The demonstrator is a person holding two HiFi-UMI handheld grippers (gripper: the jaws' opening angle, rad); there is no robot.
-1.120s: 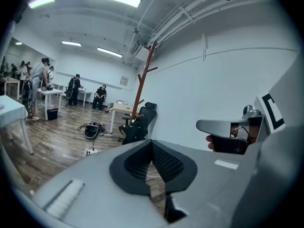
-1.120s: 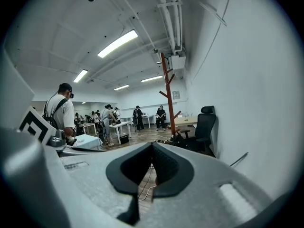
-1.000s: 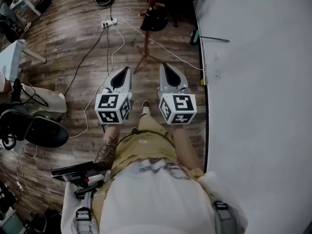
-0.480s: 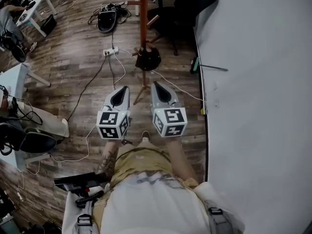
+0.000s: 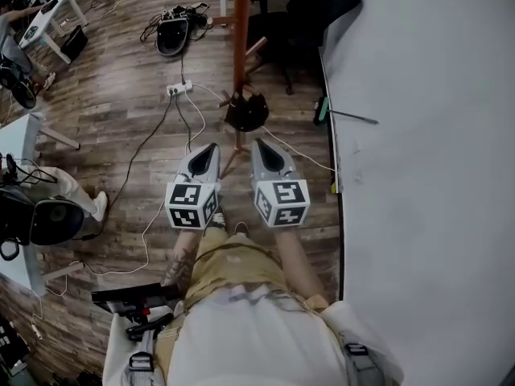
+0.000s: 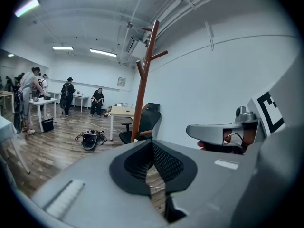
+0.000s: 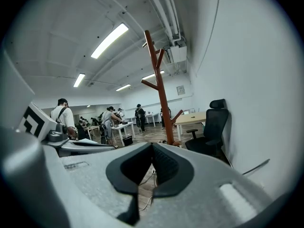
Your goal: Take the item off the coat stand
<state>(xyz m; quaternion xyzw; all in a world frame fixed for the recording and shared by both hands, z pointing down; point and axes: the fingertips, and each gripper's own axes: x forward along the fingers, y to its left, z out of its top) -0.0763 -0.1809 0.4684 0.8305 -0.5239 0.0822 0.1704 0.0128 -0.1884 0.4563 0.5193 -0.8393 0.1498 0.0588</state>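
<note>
A red-brown wooden coat stand (image 5: pixel 238 39) rises from the wood floor straight ahead of me. A dark rounded item (image 5: pixel 246 112) hangs low on its pole. Both grippers are held side by side just short of it. The left gripper (image 5: pixel 203 154) is shut and empty, a little left of the pole's foot. The right gripper (image 5: pixel 269 153) is shut and empty too, just right of it. In the left gripper view the coat stand (image 6: pixel 142 94) stands beyond the closed jaws. In the right gripper view the coat stand (image 7: pixel 160 94) shows its bare upper pegs.
A black office chair (image 5: pixel 298 14) stands behind the stand, against a large white wall panel (image 5: pixel 418 135) on the right. A power strip (image 5: pixel 179 88) with cables and a black bag (image 5: pixel 173 34) lie on the floor to the left. Desks and people are further back.
The coat stand and its dark item have come nearer and lower in the head view. Both grippers stay shut and side by side, now close under the item.
</note>
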